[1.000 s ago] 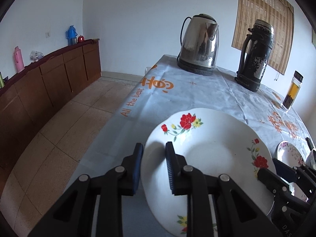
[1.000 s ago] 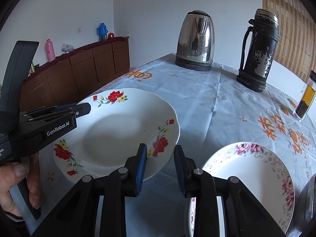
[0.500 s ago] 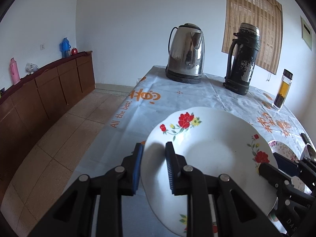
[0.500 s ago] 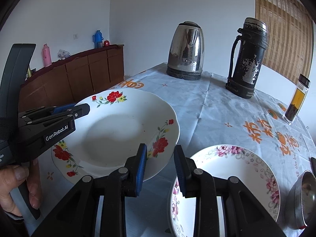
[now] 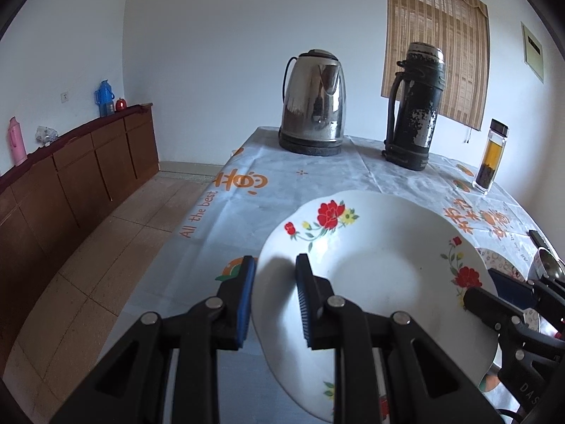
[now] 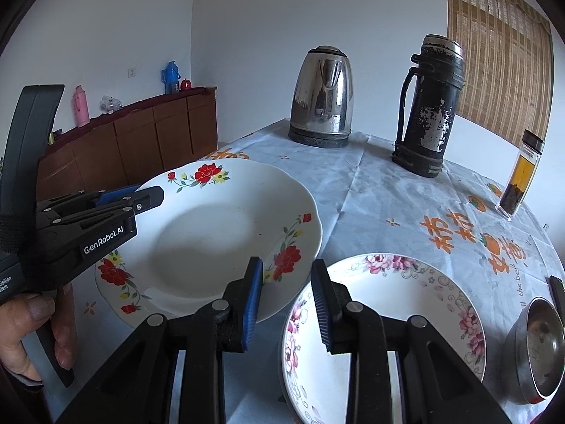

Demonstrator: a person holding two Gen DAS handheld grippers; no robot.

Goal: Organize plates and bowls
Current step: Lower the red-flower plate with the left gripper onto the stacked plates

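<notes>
- The bench [image 5: 317, 190], under a pale cloth with orange print, carries everything; a kettle [image 5: 313, 106], a black flask [image 5: 416, 106] and a tea bottle [image 5: 491, 159] stand at its far end.
- The red-flower plate [image 5: 381, 268], white and deep, with red blooms on its rim, is held tilted above the bench's near left part.
- The pink-flower plate [image 6: 406, 314] lies flat on the bench just right of it; only the right view shows it whole, while the left view catches a sliver.
- A steel bowl [image 6: 540, 349] sits at the right edge, clear only in the right view.
- The left gripper [image 5: 273, 296] has its jaws clenched on the red-flower plate's near rim; the right view also shows the hand [image 6: 35, 332] gripping its handle.
- The right gripper [image 6: 287, 300] straddles that plate's right rim, but whether its jaws press on it, I cannot tell.
</notes>
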